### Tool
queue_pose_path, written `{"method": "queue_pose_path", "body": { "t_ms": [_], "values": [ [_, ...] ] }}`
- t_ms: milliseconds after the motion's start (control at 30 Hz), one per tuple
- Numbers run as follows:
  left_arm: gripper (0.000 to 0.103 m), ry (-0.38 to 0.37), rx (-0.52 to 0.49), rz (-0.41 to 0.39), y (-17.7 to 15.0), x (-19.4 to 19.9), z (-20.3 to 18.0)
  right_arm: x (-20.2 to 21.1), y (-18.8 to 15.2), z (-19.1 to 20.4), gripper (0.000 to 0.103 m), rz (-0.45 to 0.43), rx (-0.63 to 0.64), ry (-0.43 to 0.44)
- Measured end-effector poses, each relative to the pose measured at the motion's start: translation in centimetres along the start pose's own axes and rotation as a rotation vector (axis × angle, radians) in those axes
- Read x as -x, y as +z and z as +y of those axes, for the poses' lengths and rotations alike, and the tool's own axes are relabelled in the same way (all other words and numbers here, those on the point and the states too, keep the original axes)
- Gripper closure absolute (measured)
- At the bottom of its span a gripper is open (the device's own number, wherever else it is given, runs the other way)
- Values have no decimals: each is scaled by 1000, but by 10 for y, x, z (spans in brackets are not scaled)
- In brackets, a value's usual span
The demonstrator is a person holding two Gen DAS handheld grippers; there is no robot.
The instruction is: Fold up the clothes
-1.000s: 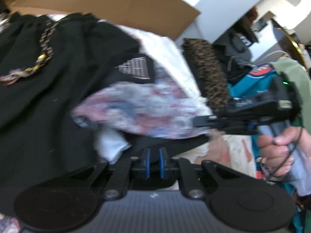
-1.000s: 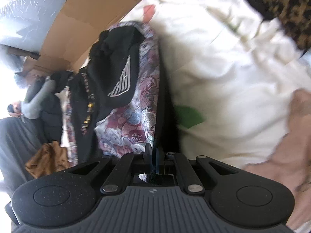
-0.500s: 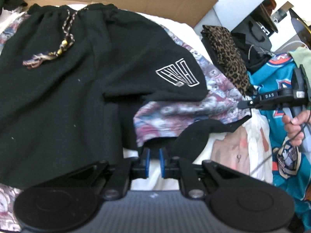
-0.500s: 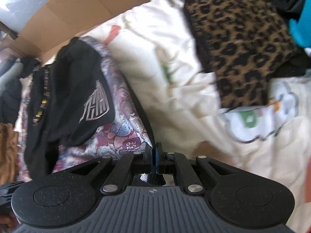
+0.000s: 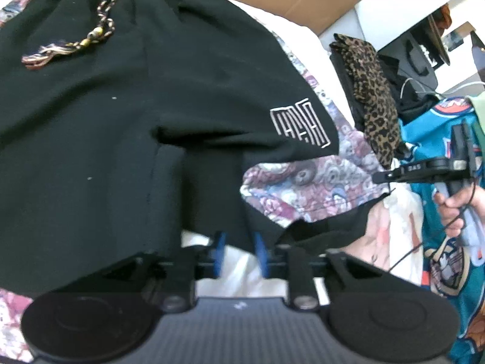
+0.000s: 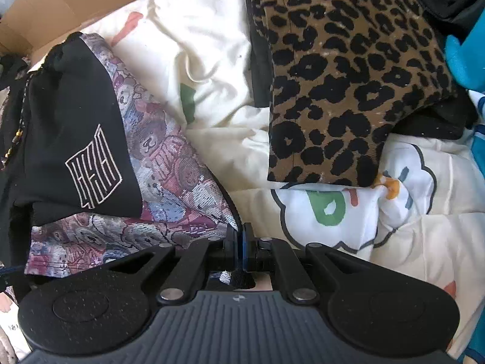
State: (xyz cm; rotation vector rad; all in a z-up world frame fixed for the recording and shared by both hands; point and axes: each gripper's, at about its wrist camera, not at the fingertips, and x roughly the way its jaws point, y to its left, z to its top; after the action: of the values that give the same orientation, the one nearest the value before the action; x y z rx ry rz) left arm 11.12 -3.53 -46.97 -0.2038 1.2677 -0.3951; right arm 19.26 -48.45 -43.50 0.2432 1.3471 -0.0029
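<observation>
Black shorts [image 5: 121, 115] on bedding, left gripper [image 5: 239, 250] fingers opening around hem; right gripper [image 6: 239, 242] fingers pinching shorts' corner

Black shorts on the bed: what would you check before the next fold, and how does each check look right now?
1. Black shorts lying flat: ok, only mild wrinkles.
2. Left gripper letting go: ok, jaws opening, black hem between them, pads not pressing.
3. Right gripper holding the patterned cloth: ok, jaws shut on its dark edge.
4. Drawstring out of the way: ok, lying near the waistband.
5. Leopard-print garment clear of the shorts: ok, apart.
6. Far side of the shorts aligned: cannot tell.
</observation>
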Motion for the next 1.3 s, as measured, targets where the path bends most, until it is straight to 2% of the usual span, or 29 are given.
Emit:
{"method": "queue_pose_path", "body": {
  "t_ms": [200,300,400,433,467,500,600,833,1000,1167,1300],
  "values": [
    [57,-91,22,-29,0,0,-8,-4,1,2,103,16,15,-7],
    [57,-48,-10,-2,0,-12,-16,-4,2,3,103,20,17,-11],
    [58,-52,-2,11,-3,-19,-14,-6,2,5,103,23,19,-16],
    [65,-49,5,17,-5,-21,-13,-6,2,6,103,24,21,-17],
    [90,-47,12,21,-6,-21,-12,-6,2,6,103,25,23,-18],
    [99,-51,22,22,-7,-20,-11,-6,2,6,103,25,25,-20],
    [99,-61,27,17,-11,-13,-12,-5,3,8,103,27,35,-23],
    [99,-112,-109,-11,-27,36,-40,5,5,13,103,31,75,-26],
    [100,-168,-185,13,-41,57,-59,10,7,17,103,34,105,-28],
    [102,-205,-164,97,-55,54,-53,7,8,17,103,33,122,-51],
    [99,-168,-114,129,-56,51,-41,1,8,17,103,44,131,-56]
  ]
}}
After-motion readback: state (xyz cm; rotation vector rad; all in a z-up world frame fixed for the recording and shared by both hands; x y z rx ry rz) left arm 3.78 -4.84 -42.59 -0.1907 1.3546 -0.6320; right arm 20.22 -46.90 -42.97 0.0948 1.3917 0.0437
